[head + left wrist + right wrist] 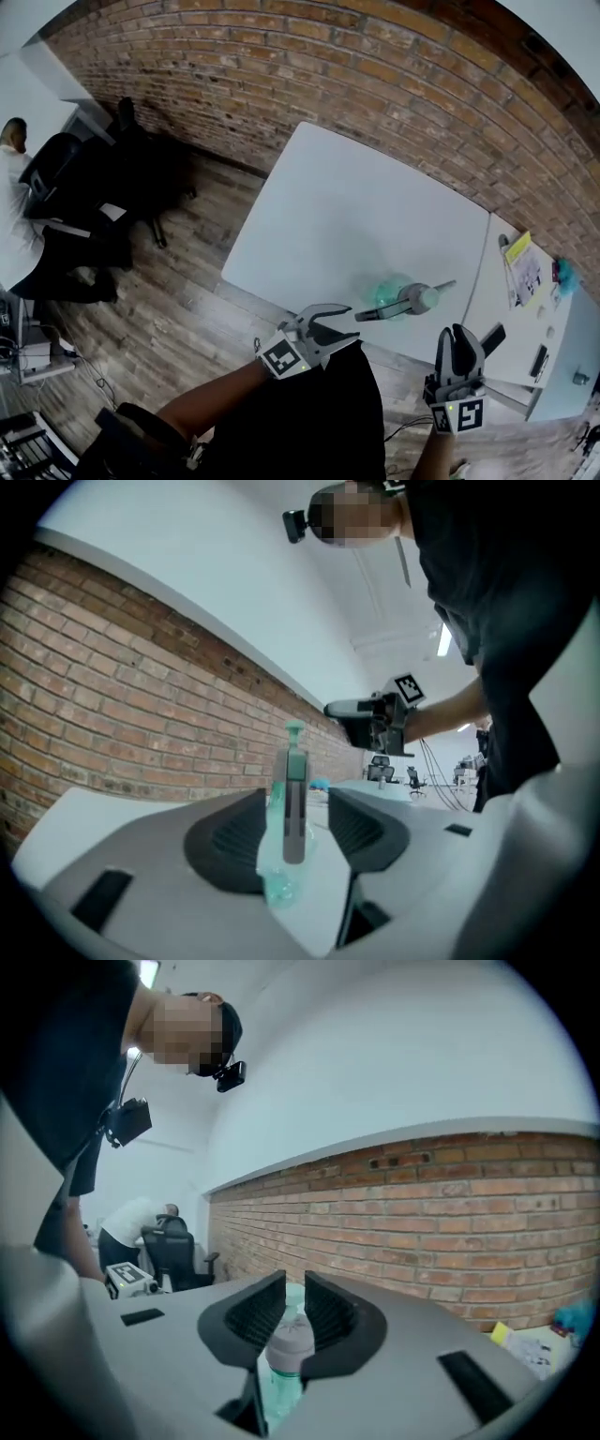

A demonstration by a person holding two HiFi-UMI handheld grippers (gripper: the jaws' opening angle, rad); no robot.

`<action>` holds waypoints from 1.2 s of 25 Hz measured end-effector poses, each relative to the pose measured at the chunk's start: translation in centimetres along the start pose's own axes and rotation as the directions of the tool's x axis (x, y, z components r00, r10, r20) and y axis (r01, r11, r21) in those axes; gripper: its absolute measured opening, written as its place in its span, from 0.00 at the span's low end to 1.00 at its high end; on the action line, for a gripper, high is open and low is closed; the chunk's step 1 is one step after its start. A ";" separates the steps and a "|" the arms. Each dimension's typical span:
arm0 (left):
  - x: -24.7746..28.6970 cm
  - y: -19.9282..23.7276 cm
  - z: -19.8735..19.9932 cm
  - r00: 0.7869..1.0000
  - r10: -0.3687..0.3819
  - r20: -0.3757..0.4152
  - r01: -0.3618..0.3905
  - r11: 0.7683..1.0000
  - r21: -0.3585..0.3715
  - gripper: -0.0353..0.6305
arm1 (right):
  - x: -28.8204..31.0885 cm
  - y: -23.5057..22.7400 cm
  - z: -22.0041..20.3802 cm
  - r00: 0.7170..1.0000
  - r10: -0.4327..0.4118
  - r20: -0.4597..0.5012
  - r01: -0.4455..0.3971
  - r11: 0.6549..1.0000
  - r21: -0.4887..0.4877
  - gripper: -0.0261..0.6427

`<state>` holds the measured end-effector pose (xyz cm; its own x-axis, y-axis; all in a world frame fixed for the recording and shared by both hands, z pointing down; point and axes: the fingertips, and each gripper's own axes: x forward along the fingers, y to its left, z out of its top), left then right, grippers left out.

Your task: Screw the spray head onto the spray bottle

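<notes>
A translucent green spray bottle with a pale grey collar and a long grey spray head across it rests on the white table, near the front edge. Whether it stands or lies I cannot tell. My left gripper hovers just short of it, jaws apart; between them the grey spray head and green bottle show beyond the pads, untouched. My right gripper hangs off the table's edge, jaws a narrow slit apart. The collar sits low in that gap, not pressed.
A second white table on the right carries yellow-and-white papers, a teal object and dark small items. A brick wall runs behind. A person sits by black chairs at far left on the wood floor.
</notes>
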<state>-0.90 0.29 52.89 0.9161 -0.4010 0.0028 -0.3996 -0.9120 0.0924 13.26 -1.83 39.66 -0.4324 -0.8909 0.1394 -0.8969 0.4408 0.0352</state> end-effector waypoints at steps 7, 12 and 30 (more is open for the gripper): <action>-0.5 -3.2 4.9 0.998 -0.064 0.027 0.062 0.996 0.069 0.06 | -4.5 1.2 -0.4 0.986 -0.164 0.031 0.164 0.986 0.018 0.05; -0.6 -6.5 7.5 0.997 -0.042 0.058 0.035 0.993 0.111 0.06 | -7.7 1.9 -0.8 0.978 -0.208 0.017 0.208 0.978 0.019 0.05; -3.4 -31.9 11.8 0.941 0.321 0.105 -0.314 0.946 -0.076 0.06 | -32.3 10.2 -1.0 0.991 -0.040 0.128 0.035 0.999 0.041 0.05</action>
<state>8.38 29.75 38.15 0.7303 -0.6792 -0.0723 -0.6634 -0.7305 0.1619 18.18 31.54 36.48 -0.4042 -0.9146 0.0104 -0.9147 0.4042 -0.0010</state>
